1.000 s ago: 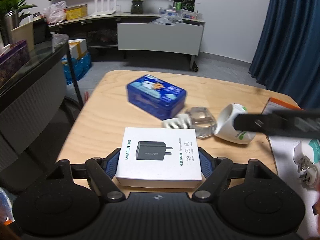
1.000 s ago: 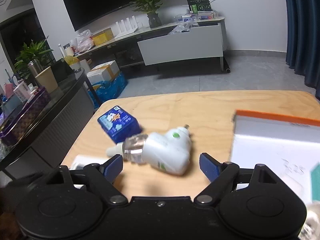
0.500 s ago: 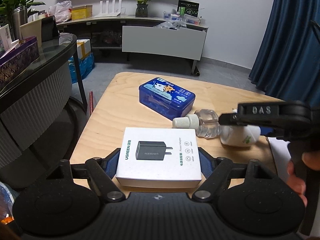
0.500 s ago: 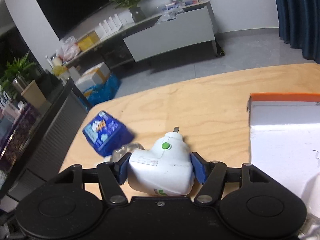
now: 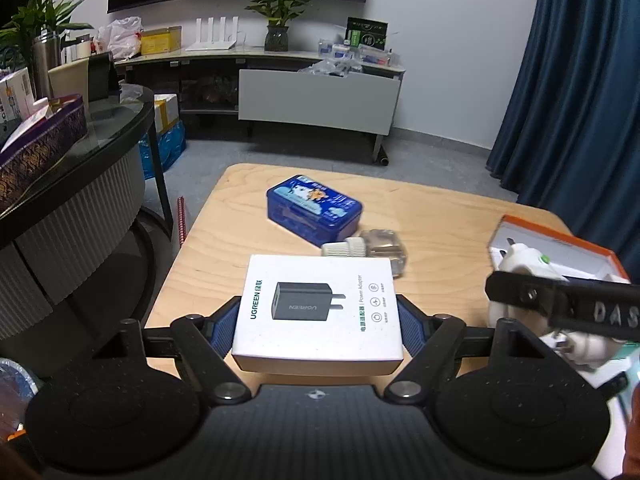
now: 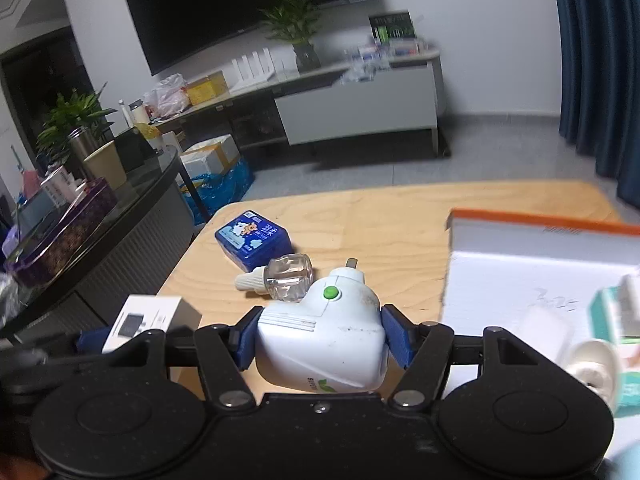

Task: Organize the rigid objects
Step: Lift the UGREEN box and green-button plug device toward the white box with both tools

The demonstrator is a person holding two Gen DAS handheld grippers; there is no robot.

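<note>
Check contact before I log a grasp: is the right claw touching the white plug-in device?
Touching. The right wrist view shows the claw with both blue pads pressed against the device's sides.

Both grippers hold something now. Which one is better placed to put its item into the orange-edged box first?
Right. The right gripper grips the white plug-in device right beside the box. The left gripper holds the charger box further from it, across the table.

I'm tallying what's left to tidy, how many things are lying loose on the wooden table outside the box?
2: a blue tin toward the table's far left, and a clear bottle lying just in front of it. More may be hidden behind the fingers.
</note>
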